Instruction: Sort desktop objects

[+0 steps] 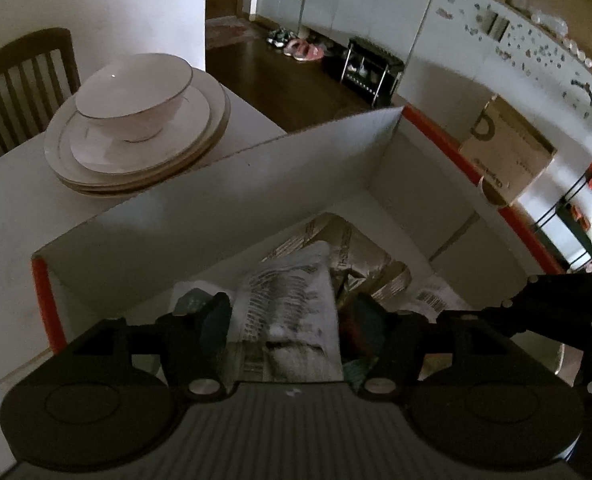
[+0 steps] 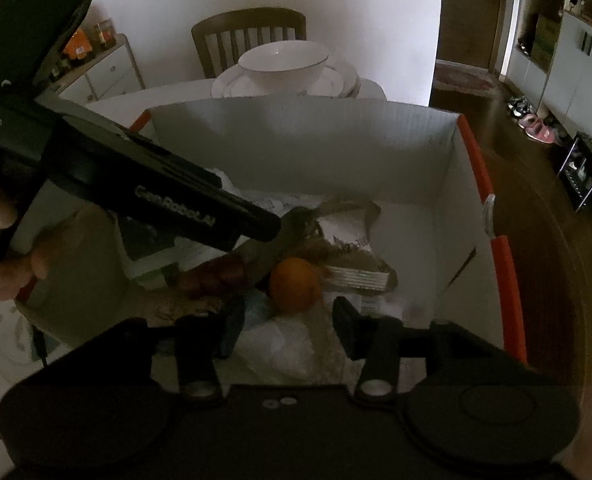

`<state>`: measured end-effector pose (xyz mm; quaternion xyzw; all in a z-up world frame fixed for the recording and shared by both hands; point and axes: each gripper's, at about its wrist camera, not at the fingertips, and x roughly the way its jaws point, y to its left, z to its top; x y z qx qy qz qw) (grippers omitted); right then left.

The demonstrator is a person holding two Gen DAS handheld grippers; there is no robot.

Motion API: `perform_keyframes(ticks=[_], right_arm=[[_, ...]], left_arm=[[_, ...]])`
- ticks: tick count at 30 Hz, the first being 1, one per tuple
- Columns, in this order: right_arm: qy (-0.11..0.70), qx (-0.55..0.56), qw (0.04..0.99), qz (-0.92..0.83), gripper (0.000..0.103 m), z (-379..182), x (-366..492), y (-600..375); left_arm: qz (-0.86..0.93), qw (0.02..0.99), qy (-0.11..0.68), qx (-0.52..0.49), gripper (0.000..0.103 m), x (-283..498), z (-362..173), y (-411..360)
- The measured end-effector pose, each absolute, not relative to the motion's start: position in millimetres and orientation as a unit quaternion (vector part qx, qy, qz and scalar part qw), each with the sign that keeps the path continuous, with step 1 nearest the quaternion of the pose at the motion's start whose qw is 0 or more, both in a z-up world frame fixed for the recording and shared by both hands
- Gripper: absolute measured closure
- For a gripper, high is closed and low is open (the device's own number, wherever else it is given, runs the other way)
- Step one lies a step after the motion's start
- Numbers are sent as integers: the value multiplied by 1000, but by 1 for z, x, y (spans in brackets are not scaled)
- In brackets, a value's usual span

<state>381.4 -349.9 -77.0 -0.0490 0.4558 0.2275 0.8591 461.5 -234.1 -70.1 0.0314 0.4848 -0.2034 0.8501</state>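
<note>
White table [image 1: 12,208], stacked plates [image 1: 136,152], wooden chair [image 1: 24,80]

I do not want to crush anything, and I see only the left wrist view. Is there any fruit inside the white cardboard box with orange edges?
Observer: Yes. A round orange fruit lies in the white cardboard box, in the middle of the wrappers.
Operator: Where is the right gripper?
Observer: The right gripper is open, just on the near side of that fruit, above a clear plastic bag.
Operator: Does it touch the left gripper?
Observer: No. The left gripper reaches in from the left side, and its tip is beyond the fruit, apart from the right one.
</note>
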Motion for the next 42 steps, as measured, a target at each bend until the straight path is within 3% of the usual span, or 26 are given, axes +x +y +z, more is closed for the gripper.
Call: perform_keyframes(ticks=[33,36,42], right_arm=[[364,-42,895,253,26,-11,306,-369],[359,-35,898,251,21,-9,299,-372],[339,-28,907,247,13,-4,286,-374]], left_arm=[[-200,903,379,25,35,321,-5,-195],[-192,906,375,30,22,312,-6,-196],[-184,909,373,30,16,297,-8,-193]])
